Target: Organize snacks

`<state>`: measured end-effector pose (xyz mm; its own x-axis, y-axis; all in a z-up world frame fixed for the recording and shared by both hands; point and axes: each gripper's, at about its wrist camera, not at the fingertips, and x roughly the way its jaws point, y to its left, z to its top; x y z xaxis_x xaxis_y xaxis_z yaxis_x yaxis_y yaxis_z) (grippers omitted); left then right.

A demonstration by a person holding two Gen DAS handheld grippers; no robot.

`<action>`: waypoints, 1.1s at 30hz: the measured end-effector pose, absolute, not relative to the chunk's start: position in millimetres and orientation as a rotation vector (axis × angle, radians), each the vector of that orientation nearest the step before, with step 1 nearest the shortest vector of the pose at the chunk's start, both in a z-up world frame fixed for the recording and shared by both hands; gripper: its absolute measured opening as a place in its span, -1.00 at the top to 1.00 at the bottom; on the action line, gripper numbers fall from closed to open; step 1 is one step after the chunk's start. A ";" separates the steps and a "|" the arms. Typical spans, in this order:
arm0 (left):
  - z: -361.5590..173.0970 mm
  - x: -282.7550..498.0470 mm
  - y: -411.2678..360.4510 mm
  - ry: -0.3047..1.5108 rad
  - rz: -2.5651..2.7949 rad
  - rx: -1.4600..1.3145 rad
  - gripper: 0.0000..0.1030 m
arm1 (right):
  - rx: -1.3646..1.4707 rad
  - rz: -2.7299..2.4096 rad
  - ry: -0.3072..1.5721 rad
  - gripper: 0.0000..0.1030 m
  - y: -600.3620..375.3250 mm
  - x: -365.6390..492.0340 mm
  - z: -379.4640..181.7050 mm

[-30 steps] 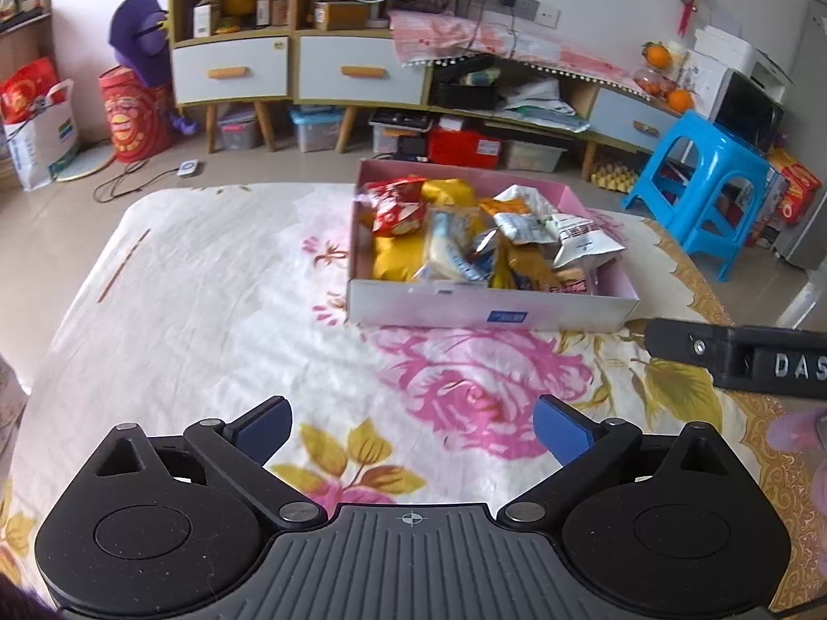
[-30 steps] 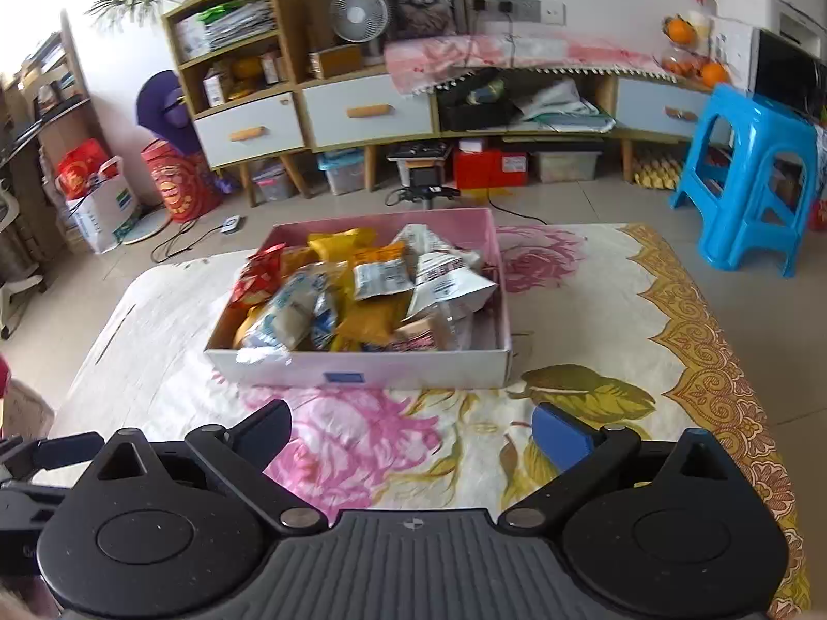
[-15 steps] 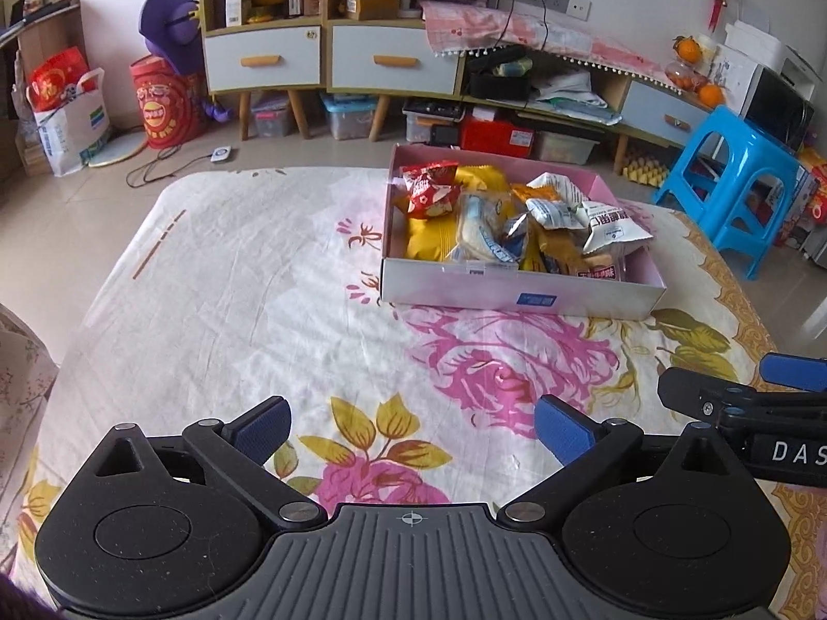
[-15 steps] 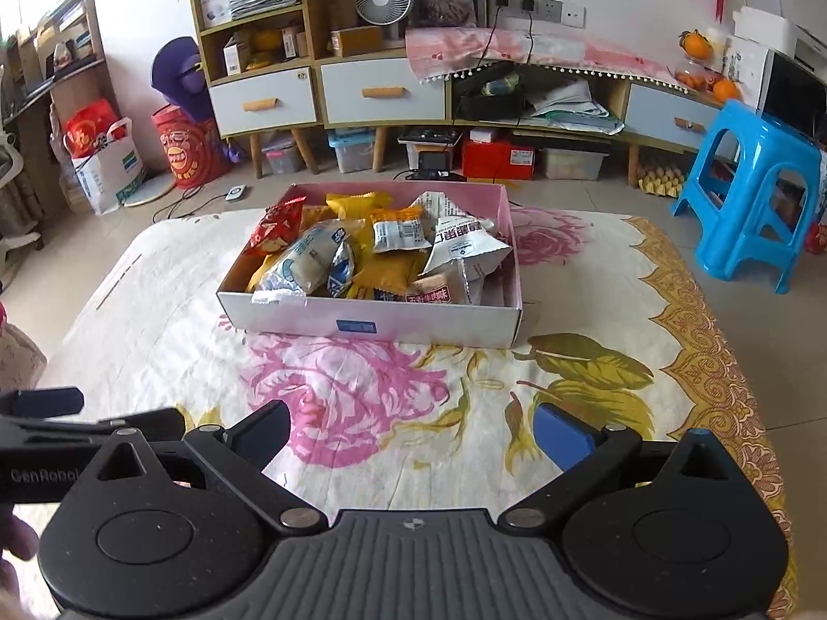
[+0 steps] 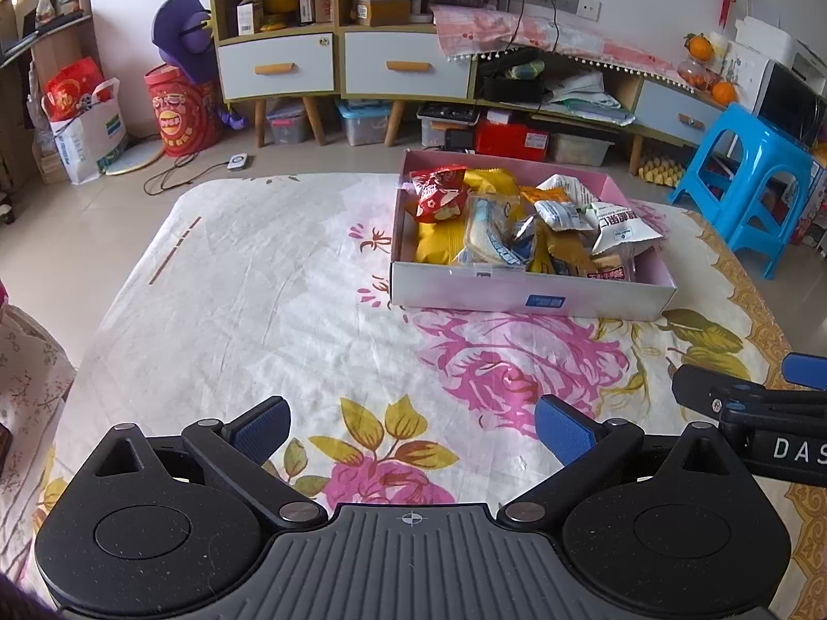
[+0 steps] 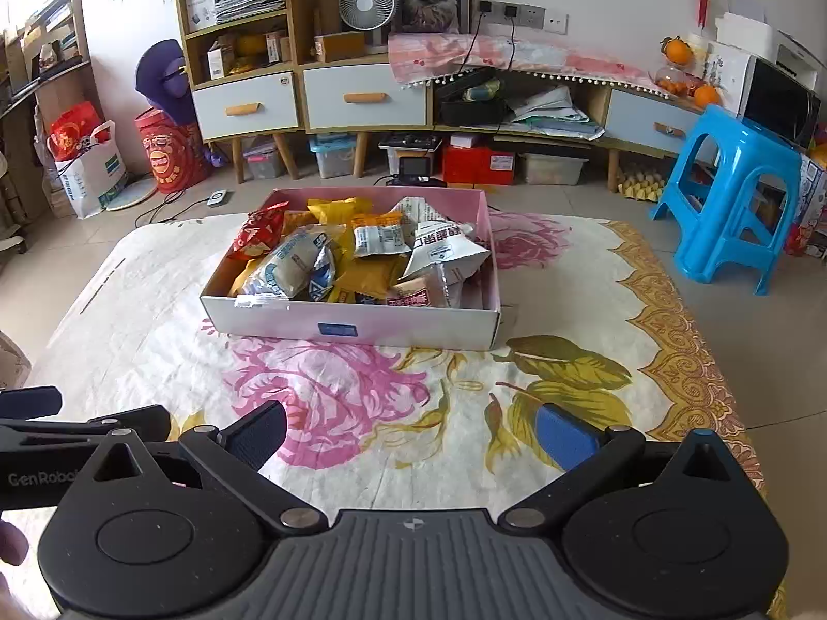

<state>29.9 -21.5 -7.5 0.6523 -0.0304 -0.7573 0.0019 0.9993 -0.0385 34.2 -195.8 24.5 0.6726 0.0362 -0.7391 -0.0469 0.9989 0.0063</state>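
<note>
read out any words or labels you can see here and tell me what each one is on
"DAS", cut off at the frame edge: on the right gripper.
"GenRobo", cut off: on the left gripper.
Print on the snack packets, the pink box's blue sticker and the red drum: too small or blurred to read.

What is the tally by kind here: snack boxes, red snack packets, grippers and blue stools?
Snack box: 1
Red snack packet: 1
Grippers: 2, left gripper and right gripper
Blue stool: 1
Total: 5

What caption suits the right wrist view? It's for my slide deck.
Open right gripper above the floral cloth, facing a pink box of snack packets.
</note>
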 end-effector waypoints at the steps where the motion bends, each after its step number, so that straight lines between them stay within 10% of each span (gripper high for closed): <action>1: -7.9 29.6 -21.1 0.861 -0.018 -0.035 -0.97 | -0.014 0.044 0.832 -0.85 -195.9 34.3 24.1; 33: -8.4 30.4 -23.2 0.862 -0.003 -0.024 -0.98 | -0.028 0.023 0.832 -0.85 -194.8 35.8 22.5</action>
